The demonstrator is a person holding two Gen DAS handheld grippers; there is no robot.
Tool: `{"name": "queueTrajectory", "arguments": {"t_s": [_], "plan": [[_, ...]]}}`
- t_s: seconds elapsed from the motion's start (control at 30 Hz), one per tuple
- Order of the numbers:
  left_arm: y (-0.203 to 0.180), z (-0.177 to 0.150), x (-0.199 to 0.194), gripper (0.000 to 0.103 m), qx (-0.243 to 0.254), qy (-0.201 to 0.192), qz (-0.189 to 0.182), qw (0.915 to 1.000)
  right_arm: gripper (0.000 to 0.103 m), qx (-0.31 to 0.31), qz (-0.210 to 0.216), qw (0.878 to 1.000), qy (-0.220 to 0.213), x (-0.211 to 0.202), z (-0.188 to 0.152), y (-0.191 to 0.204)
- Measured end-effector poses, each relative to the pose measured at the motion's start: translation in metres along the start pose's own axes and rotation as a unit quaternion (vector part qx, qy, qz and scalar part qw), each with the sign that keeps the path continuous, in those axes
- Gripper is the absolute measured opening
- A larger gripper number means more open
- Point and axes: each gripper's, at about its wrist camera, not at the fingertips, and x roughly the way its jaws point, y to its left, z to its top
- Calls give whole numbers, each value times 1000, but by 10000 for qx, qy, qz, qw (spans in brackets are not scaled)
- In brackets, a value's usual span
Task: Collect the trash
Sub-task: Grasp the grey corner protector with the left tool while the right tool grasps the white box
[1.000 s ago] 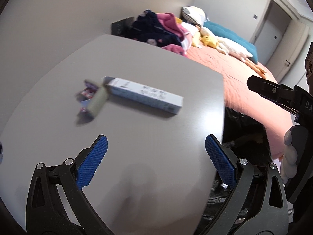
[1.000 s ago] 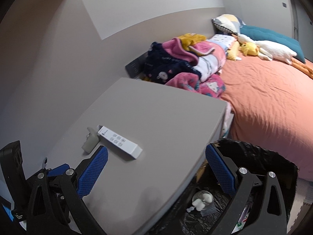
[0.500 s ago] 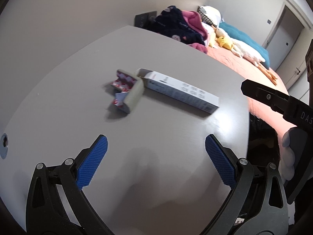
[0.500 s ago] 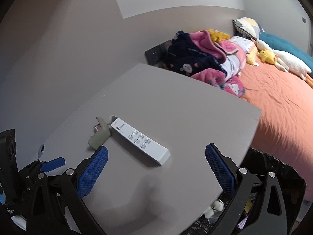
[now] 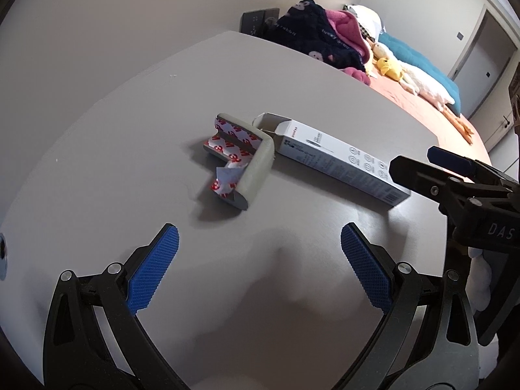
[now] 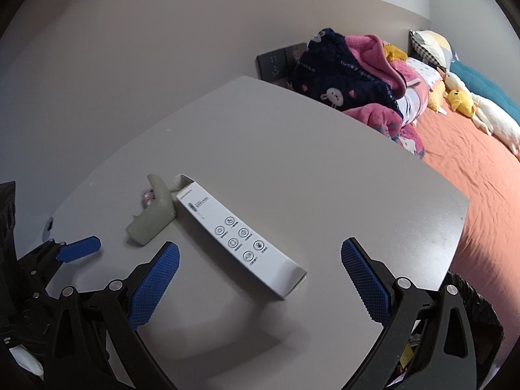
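Note:
A long white carton (image 5: 338, 164) with an open end flap lies on the grey table (image 5: 130, 149); it also shows in the right wrist view (image 6: 240, 239). Against its open end lies a grey foam corner guard (image 5: 250, 169) with red-and-white tape backing; it also shows in the right wrist view (image 6: 152, 219). My left gripper (image 5: 260, 266) is open and empty, just short of the guard. My right gripper (image 6: 260, 279) is open and empty, with the carton's near end between its fingers. Each gripper shows at the edge of the other's view.
A black trash bag (image 6: 474, 312) with rubbish inside hangs at the table's right edge. Beyond the table is a bed with an orange sheet (image 6: 481, 175), piled blankets (image 6: 351, 78) and plush toys. A dark wall socket panel (image 6: 279, 60) sits behind the table.
Both grippers have moved forward over the table toward the carton and the corner guard. The trash bag has slid toward the right edge of the right wrist view. Both stay open.

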Motion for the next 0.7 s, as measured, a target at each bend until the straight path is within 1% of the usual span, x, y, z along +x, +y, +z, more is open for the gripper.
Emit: {"name": "queueTrajectory", "arguments": {"t_s": [0.1, 0.2, 0.33, 0.4, 0.47, 0.5, 0.53, 0.63, 0.7], "plan": [[3, 5, 6, 96, 44, -17, 27, 10000, 99, -87, -104, 9998, 117, 13, 4, 0], [5, 9, 12, 96, 104, -16, 74, 9999, 99, -207, -121, 9993, 271, 26, 7, 2], [7, 13, 17, 96, 225, -55, 120, 9997, 99, -550, -208, 9975, 398, 39, 9, 10], [7, 14, 20, 96, 307, -64, 156, 9994, 97, -711, -222, 9961, 465, 46, 9, 14], [8, 16, 22, 96, 352, -78, 198, 9992, 86, -809, -164, 9949, 580, 52, 9, 17], [10, 17, 23, 93, 352, -75, 192, 9992, 83, -813, -111, 9945, 646, 56, 9, 17], [11, 17, 24, 92, 350, -64, 188, 9992, 77, -783, -64, 9945, 687, 59, 9, 16], [15, 19, 29, 86, 324, 6, 97, 9994, 67, -785, -111, 9953, 562, 60, 12, 15], [19, 20, 32, 78, 249, 45, -35, 9997, 60, -802, -48, 9955, 502, 60, 14, 15]]}}
